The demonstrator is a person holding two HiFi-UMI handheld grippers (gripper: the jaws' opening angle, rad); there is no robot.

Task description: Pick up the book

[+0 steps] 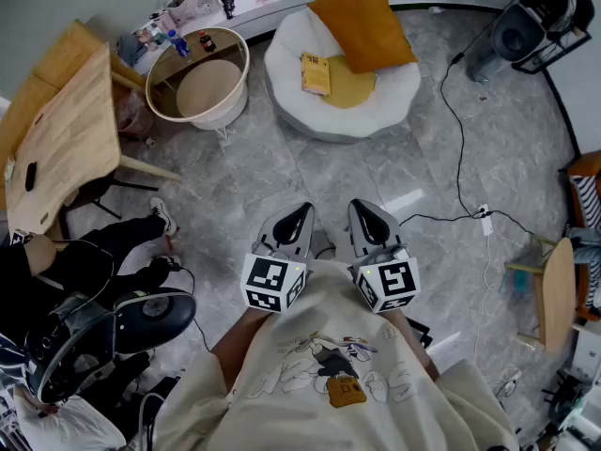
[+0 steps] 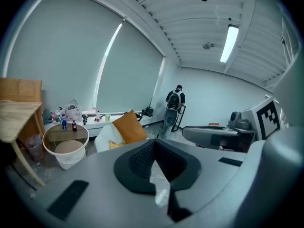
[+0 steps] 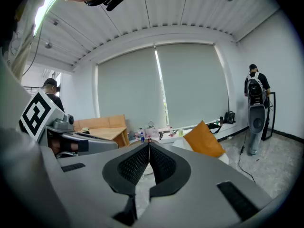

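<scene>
Right now your left claw [image 1: 302, 212] and right claw [image 1: 362, 207] are both fully closed and empty, side by side just before your chest. Your book [image 1: 315, 73] lies well ahead on the white beanbag [image 1: 282, 64], beside an orange cushion [image 1: 362, 24].

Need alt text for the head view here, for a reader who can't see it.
From above, a person holds the left tool and right tool side by side near their body, both shut and empty, pointing across a grey floor toward a white round seat. A yellow book lies on it beside an orange cushion.
</scene>
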